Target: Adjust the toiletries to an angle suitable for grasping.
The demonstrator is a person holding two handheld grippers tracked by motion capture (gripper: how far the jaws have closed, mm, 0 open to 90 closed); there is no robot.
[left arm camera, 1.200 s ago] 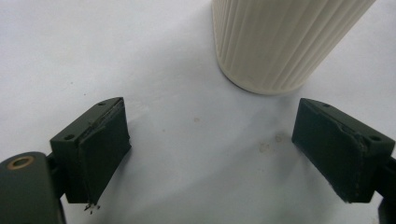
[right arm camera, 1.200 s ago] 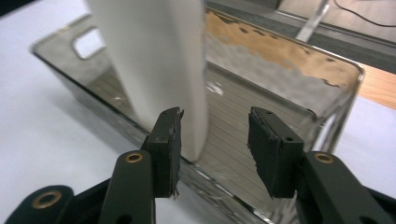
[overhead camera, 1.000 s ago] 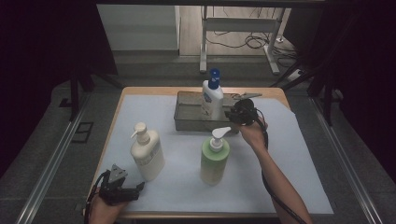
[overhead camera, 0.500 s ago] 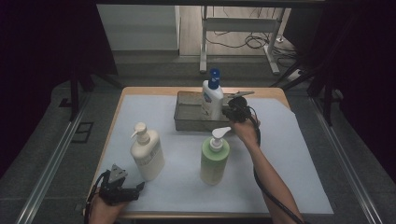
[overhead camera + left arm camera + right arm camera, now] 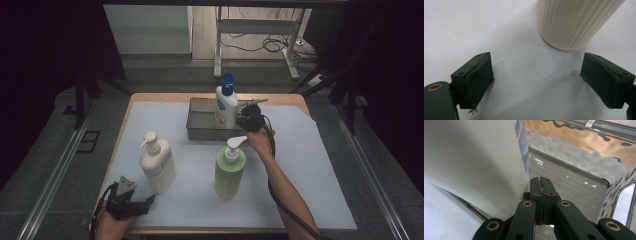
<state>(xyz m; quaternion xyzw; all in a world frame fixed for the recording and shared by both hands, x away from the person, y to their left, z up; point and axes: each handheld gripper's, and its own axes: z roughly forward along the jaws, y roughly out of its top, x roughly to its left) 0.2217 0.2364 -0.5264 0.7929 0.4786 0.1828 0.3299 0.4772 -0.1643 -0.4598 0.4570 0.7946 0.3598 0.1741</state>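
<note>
Tabletop (image 5: 320, 165): white sheet over a wooden top; a strip of wood shows along the far edge. Broad bare sheet on my right side, and more between the two near bottles.
Metal tray (image 5: 200, 125): stands at the far middle of the tabletop; its left half is bare, with the near wall upright.
White bottle, blue pump (image 5: 226, 106): upright in the right part of the tray; in the right gripper view its white side (image 5: 474, 162) lies just beside my pads.
Cream pump bottle (image 5: 157, 165): upright, near left, just beyond my left tongs; ribbed base (image 5: 574, 22) ahead of the jaws.
Green pump bottle (image 5: 229, 171): upright at near middle, well clear of the tray.
Right tongs (image 5: 248, 119): inside the tray against the white bottle; jaws have just been closing, pads now pressed together, nothing between.
Left tongs (image 5: 144, 202): rest at the near left edge, jaws wide apart, bare sheet between.
</note>
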